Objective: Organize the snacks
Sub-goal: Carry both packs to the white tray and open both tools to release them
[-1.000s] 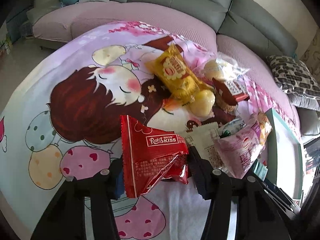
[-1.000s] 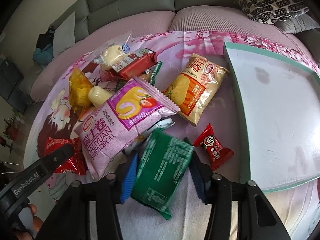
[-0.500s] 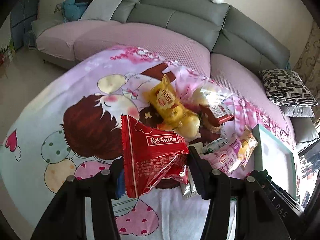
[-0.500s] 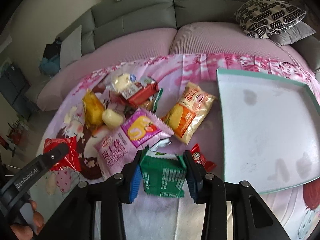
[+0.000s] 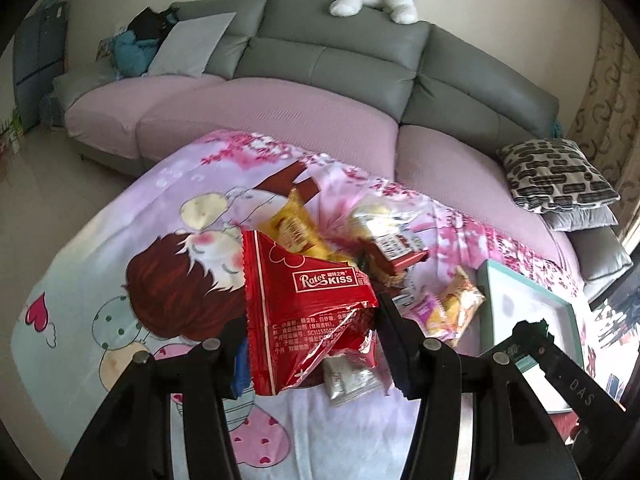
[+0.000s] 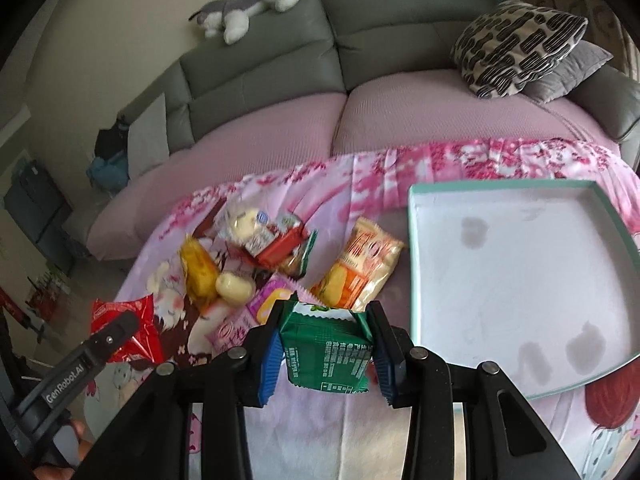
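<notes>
Above the cartoon-print cloth (image 5: 120,240), your left gripper (image 5: 312,332) clamps a crinkled red foil snack packet (image 5: 304,300); your right gripper (image 6: 326,346) clamps a green foil packet (image 6: 328,356).

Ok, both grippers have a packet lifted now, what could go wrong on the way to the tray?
The left gripper pinches the red packet only at its crumpled lower part, so it may twist or slip. The right gripper holds the green packet more squarely, but the tray has a raised rim that a low carry could catch. Both arms heading there together might collide.

2 wrist fisheyes, raised, looking down and forward over the cartoon cloth (image 5: 120,240) toward the sofa (image 6: 360,40) (both share the snack pile (image 6: 260,264))
</notes>
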Motion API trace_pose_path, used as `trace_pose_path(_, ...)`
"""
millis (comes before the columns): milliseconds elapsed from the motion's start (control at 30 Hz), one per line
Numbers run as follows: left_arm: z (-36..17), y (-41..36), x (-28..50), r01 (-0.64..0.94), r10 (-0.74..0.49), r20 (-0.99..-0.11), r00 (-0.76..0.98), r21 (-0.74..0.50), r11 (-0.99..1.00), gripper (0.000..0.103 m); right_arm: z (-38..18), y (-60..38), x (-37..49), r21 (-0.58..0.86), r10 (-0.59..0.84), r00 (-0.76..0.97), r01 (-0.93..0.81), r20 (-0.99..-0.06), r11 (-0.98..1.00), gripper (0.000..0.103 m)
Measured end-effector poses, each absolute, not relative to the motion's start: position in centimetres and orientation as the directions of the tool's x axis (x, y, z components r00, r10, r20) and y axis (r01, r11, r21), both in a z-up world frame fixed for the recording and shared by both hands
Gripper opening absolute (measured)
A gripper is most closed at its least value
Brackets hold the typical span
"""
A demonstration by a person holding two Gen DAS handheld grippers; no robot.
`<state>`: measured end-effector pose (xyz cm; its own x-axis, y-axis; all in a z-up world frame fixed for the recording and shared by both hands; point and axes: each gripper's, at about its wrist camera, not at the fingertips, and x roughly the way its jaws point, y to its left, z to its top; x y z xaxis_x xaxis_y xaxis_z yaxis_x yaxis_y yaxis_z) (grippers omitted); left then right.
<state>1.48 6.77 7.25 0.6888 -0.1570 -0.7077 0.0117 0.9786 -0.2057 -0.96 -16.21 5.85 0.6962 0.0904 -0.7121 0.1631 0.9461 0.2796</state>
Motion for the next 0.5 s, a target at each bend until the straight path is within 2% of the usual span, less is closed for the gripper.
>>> trace_pose_path(500,9.6,-2.6,2.2,0.253,-0.328,-0.685,0.651,-0.212,0.944,0.055,7.8,-26.4,-3.1,0.234,-0.131,0.7,0.4,-0.702,0.886,0.042)
